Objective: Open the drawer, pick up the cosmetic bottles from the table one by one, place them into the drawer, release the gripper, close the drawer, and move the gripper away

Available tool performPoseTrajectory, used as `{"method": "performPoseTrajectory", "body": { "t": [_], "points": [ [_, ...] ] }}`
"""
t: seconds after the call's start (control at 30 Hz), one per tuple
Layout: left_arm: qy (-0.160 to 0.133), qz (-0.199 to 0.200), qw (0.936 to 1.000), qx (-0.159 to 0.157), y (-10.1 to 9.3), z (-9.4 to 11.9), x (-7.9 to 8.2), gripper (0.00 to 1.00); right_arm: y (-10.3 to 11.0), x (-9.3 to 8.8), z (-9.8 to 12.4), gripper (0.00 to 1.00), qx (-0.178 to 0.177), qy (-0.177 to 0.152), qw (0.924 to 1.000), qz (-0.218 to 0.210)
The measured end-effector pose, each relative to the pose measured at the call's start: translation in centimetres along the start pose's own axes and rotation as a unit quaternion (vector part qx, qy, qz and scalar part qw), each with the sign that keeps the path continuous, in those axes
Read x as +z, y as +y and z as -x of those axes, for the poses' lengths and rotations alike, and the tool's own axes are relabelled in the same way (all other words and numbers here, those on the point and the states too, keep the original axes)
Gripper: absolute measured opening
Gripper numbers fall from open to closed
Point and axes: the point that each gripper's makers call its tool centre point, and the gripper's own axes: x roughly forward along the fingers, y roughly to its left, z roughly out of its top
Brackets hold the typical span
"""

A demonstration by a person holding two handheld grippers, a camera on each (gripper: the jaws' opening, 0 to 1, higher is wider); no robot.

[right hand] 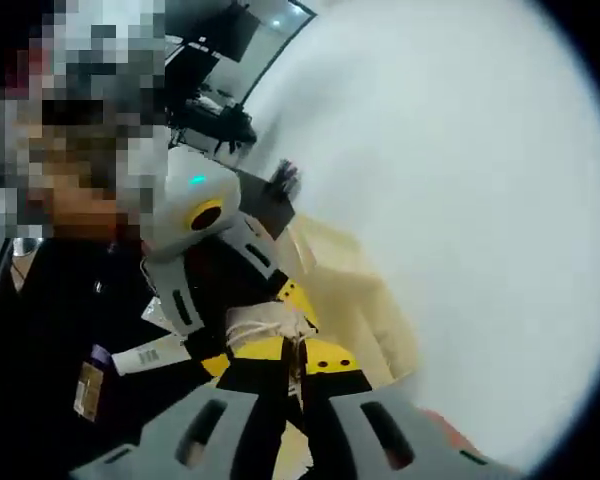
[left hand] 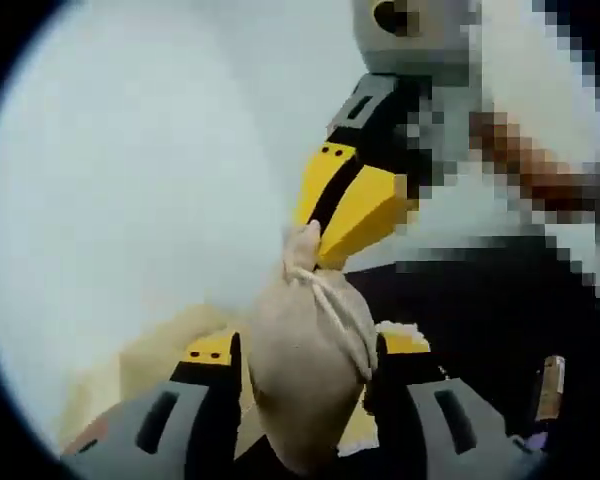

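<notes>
A beige cloth pouch (left hand: pixel 302 385) with a cord tied round its neck stands between the jaws of my left gripper (left hand: pixel 302 400), which is shut on its body. My right gripper (left hand: pixel 320 250) comes in from above with yellow jaws and pinches the pouch's gathered top. In the right gripper view, my right gripper (right hand: pixel 295 360) is shut on the pouch's white neck and cord (right hand: pixel 265 325). The left gripper (right hand: pixel 265 335) faces it from behind, its grey body rising toward the person.
A person in dark clothes stands close behind both grippers, a badge (right hand: pixel 88 390) hanging at the chest. A pale wood surface (right hand: pixel 365 300) lies below the pouch against a white wall (right hand: pixel 460 180). Dark office furniture (right hand: pixel 215 120) shows far back.
</notes>
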Motion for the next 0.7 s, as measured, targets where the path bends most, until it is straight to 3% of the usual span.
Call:
{"method": "performPoseTrajectory", "body": {
  "t": [0.2, 0.33, 0.5, 0.7],
  "points": [
    [0.002, -0.008, 1.0, 0.003, -0.3, 0.2, 0.0, 0.36, 0.3, -0.1, 0.1, 0.01, 0.001, 0.004, 1.0, 0.003],
    [-0.005, 0.009, 0.9999, -0.001, -0.4, 0.4, 0.4, 0.34, 0.3, 0.5, 0.4, 0.03, -0.003, -0.016, 0.9998, 0.013],
    [-0.037, 0.083, 0.9948, -0.045, -1.5, 1.4, 1.4, 0.33, -0.4, 2.2, 1.5, 0.08, -0.004, -0.076, 0.9966, -0.032],
    [-0.064, 0.147, 0.9832, -0.088, -0.5, 2.8, 1.9, 0.32, -1.8, 4.3, 3.7, 0.16, -0.007, -0.154, 0.9838, -0.091]
  ]
}}
